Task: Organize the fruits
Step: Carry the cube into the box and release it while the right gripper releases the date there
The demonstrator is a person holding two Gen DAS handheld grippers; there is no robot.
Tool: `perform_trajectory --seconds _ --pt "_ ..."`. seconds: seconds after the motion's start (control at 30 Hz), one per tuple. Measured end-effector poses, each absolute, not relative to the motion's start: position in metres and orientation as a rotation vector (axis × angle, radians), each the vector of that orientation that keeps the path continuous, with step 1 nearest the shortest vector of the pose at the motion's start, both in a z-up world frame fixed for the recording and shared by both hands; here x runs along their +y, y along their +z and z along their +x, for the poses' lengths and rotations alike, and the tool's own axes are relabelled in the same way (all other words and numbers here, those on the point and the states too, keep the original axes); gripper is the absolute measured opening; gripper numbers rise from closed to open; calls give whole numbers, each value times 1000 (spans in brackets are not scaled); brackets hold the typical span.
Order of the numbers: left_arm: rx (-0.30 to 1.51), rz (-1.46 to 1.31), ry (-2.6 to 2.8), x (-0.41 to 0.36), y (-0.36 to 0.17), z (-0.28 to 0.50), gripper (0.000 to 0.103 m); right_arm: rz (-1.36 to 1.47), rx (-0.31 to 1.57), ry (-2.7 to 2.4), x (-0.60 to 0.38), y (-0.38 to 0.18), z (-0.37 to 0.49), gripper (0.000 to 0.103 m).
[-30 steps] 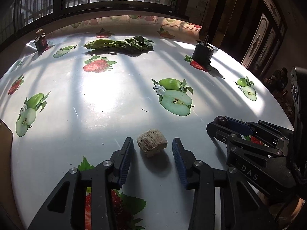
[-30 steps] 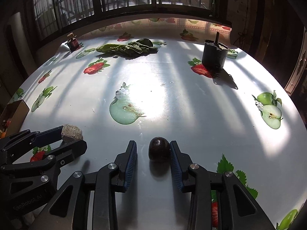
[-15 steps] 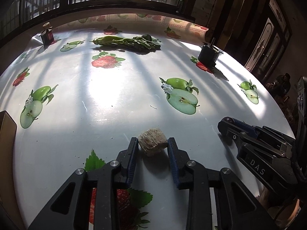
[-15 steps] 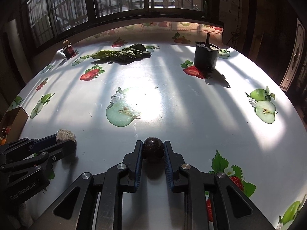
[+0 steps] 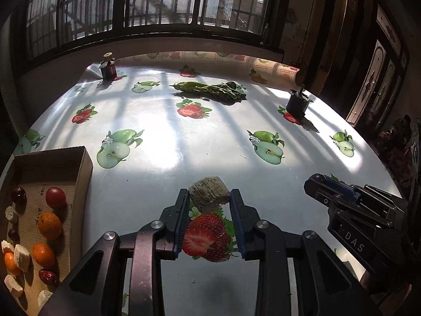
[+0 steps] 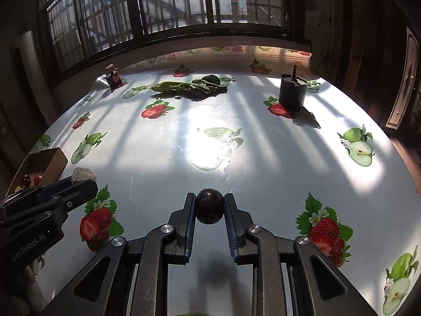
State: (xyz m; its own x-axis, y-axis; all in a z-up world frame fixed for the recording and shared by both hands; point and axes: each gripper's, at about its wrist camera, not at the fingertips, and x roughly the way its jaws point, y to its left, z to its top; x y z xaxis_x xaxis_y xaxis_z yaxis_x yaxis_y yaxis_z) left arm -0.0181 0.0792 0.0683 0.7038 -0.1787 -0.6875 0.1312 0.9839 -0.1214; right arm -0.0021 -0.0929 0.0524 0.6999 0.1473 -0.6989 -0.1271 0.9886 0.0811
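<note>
The left gripper [image 5: 209, 202] is clamped on a pale, rough, porous tan chunk [image 5: 209, 193], held clear of the glossy fruit-printed tablecloth [image 5: 168, 142], with a printed strawberry showing beneath it. The right gripper [image 6: 209, 206] is closed on a small, dark, round fruit [image 6: 209, 206], also lifted, its shadow lying on the cloth below the fingers.

The open brown cardboard box [image 5: 81, 168] sits at the table's near left edge. It already holds orange citrus fruits [image 5: 49, 225], a red round fruit [image 5: 55, 197], small dark red fruits and several pale chunks. From the left gripper the box lies directly to the left and close by; from the right gripper it lies well off to the left, beyond the left gripper [image 6: 47, 197].

Judging by this layout, the coming move is a leftward carry to the box. The left hand is the nearer and probably goes first. The right hand would have to cross behind or wait for it.
</note>
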Motion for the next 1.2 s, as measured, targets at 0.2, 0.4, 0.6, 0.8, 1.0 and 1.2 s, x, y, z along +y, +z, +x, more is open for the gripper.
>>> perform_trajectory --seconds 0.2,0.4,0.6,0.8,1.0,1.2 --pt "736 -111 -105 136 84 -66 30 1 749 307 -30 75 -34 23" --pt "741 -199 19 214 79 -108 30 -55 742 521 53 81 -72 23" --pt "808 -233 159 281 54 -139 30 -144 755 707 123 70 -105 23" --pt "821 -255 206 310 42 -155 30 -199 789 799 161 52 -115 23" --pt "803 -215 238 306 42 -154 30 -245 814 812 174 38 -120 24" --pt "792 -241 238 309 42 -154 33 -265 814 814 176 32 -124 24"
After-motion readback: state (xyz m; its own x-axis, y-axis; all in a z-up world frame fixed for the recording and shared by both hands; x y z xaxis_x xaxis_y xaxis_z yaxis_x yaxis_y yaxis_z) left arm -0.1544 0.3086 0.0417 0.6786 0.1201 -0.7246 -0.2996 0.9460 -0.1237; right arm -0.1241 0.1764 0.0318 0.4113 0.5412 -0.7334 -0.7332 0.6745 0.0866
